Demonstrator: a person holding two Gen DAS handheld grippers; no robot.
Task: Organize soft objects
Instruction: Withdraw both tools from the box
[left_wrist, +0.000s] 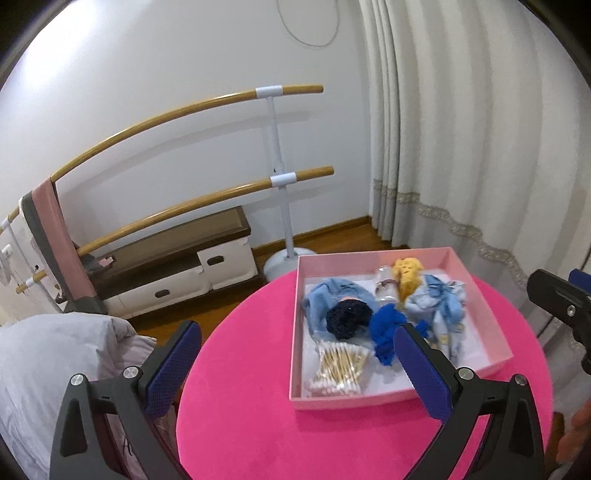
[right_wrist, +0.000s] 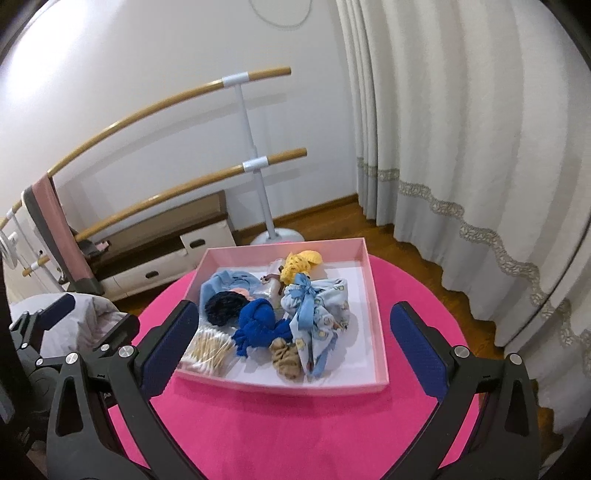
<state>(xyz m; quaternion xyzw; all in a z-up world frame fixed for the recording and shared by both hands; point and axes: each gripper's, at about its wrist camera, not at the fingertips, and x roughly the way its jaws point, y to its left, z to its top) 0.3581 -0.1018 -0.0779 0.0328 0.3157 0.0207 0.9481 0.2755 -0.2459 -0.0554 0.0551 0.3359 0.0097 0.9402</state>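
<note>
Pink box (right_wrist: 375, 295) (open) on magenta table (right_wrist: 258, 435)

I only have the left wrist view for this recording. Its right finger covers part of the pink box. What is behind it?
Observer: A tan scrunchie lies there, near the front wall of the pink box, between the blue knit piece and the patterned cloth.
Operator: I see just a corner of the right gripper. Is it holding anything?
Observer: No. The right gripper is open and empty. In its own view the two fingers frame the box.
Operator: Is the patterned cloth tied with something?
Observer: Yes, a light blue ribbon is knotted in a bow on top of it.
</note>
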